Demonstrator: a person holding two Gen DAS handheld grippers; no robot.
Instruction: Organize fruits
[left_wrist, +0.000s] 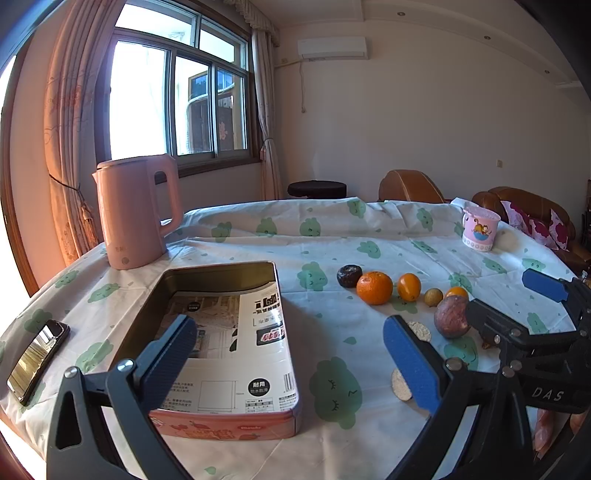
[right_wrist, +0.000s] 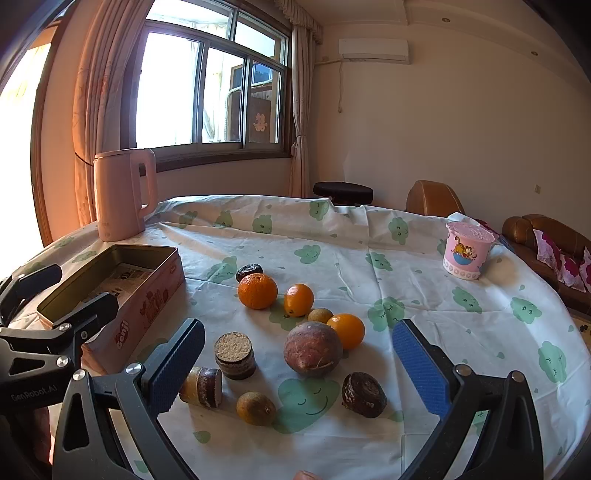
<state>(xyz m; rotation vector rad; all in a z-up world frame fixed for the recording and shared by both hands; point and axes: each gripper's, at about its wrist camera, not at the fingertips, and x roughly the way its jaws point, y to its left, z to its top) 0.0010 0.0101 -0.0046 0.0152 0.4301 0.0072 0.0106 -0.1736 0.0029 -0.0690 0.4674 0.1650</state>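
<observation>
Fingers (right_wrist: 417, 365) spread; phone (left_wrist: 37, 360) left-view only

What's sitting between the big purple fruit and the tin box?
Right wrist view: between the purple fruit and the tin box, an upright round snack cake stands on the tablecloth; otherwise bare cloth.
</observation>
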